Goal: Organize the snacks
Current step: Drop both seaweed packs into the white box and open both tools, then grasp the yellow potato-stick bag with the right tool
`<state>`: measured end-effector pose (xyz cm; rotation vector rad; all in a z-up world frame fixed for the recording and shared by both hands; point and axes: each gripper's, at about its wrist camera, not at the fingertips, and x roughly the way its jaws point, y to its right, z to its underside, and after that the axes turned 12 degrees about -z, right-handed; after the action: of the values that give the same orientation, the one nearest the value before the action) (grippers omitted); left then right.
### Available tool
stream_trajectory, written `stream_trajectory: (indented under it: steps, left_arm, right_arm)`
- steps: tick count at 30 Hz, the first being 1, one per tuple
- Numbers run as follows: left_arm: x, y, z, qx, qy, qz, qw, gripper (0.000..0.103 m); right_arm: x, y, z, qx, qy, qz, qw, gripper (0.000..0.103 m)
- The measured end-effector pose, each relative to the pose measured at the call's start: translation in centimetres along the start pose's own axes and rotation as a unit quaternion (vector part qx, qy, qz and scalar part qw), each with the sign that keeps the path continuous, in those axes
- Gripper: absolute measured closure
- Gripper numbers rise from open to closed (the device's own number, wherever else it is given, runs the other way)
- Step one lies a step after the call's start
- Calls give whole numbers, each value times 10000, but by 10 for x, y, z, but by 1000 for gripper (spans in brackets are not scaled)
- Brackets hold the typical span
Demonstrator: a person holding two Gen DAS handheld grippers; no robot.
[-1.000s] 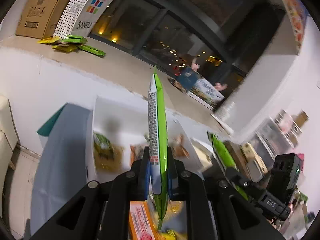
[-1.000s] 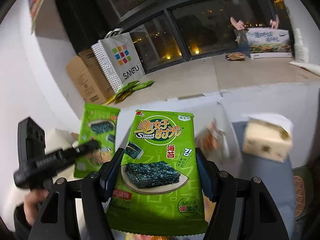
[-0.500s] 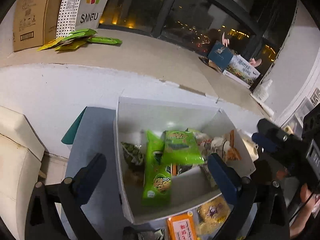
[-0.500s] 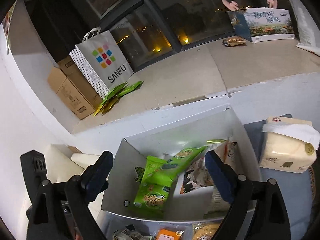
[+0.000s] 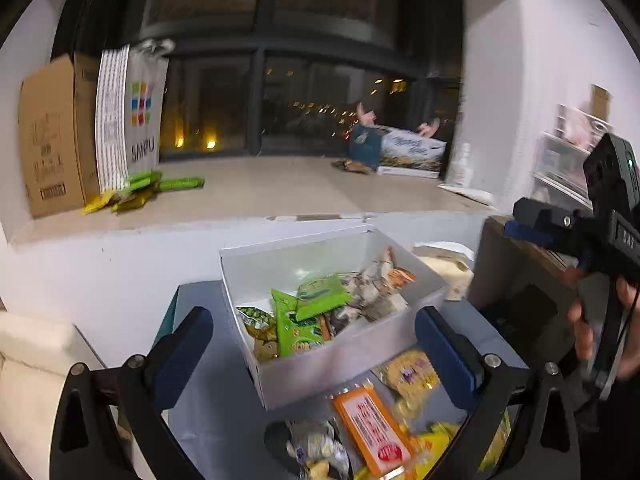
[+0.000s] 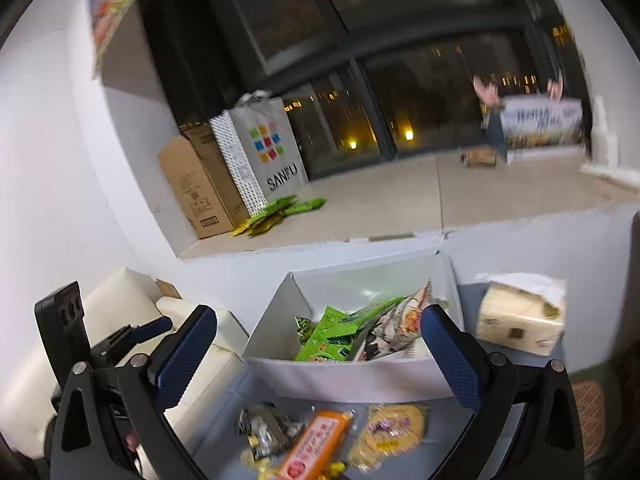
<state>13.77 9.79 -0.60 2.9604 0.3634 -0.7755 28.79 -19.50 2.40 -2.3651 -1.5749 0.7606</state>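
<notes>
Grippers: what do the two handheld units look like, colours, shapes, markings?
Both grippers, left and right, have black angular frames with silver bolts and blue textured pads. Seen from the left wrist view, the right unit has a black camera block with a green light and white lettering, blurred.

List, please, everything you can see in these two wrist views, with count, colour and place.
Box: one, white, open, on the table.
Snack packets: several, mostly green, piled inside the box.
Orange packet: one, on the table in front of the box.
Round yellow packet: one, beside the orange packet.
Tissue pack: one, cream, right of the box.
Shopping bag: one, white with coloured squares, on the ledge.
Cardboard box: one, brown, left of the bag.
Green packets: a few, on the ledge by the bag.
Left gripper: black, blue pads, open, empty.
Right gripper: same, open, empty.
</notes>
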Motion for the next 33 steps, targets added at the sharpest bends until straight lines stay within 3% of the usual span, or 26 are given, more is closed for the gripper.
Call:
stream_trajectory:
  steps: [5,15,21,25,33]
  left_arm:
    - [-50,3,33,-246,240,263,9991,0]
    - [-94,17,97,-259,-129,221,9993,0]
    - [-109,18,110,-323,-45,182,9993,0]
    - [-112,22,118,-104,-95,166,9998,0]
    - [-104,18,132,-242,-439,176,9986,0]
  right_arm:
    - [-47,-20,38,-318,130,30,9994,0]
    - [-101,-24,114,-152,-98,461,9988,0]
    - [-96,-24,143,-536,-794,676,9931,0]
    - [-82,-23,163,-1107,-1348,1098,9785,0]
    - [-41,-16,188,-1786,-2296,728,9540,0]
